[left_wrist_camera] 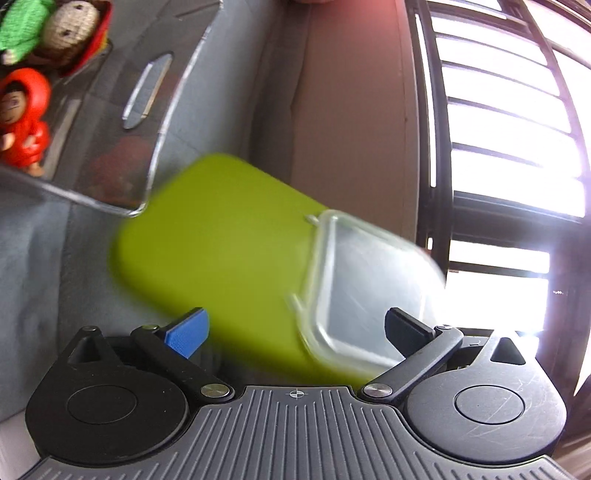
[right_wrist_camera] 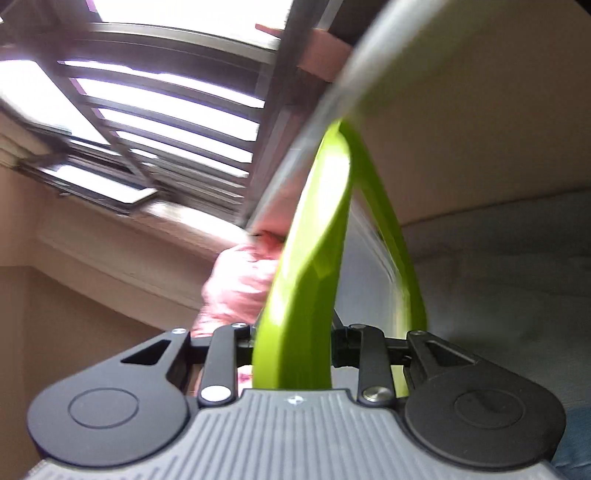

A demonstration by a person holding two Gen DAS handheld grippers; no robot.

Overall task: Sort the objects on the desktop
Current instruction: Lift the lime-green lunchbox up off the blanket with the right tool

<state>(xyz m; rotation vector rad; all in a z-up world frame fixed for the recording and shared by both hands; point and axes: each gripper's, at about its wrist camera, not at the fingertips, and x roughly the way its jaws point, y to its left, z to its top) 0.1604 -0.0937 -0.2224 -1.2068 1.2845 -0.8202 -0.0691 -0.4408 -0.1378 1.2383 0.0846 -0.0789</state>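
Note:
A lime-green box (left_wrist_camera: 218, 251) with a clear hinged lid (left_wrist_camera: 369, 284) hangs tilted in front of my left gripper (left_wrist_camera: 295, 328), blurred. The left gripper is open, and the box lies between its blue pad (left_wrist_camera: 186, 334) and black pad (left_wrist_camera: 406, 328) without being clamped. My right gripper (right_wrist_camera: 293, 339) is shut on the box's green edge (right_wrist_camera: 306, 266), seen edge-on, and holds it up in the air. A clear acrylic bin (left_wrist_camera: 110, 110) stands at the upper left of the left wrist view, with a red-hooded doll (left_wrist_camera: 22, 122) and knitted toys (left_wrist_camera: 55, 29) in it.
A grey cloth (left_wrist_camera: 40, 277) covers the surface under the bin and box. A beige wall (left_wrist_camera: 351, 129) and a louvred window (left_wrist_camera: 509, 129) lie beyond. A hand (right_wrist_camera: 240, 284) shows behind the box in the right wrist view.

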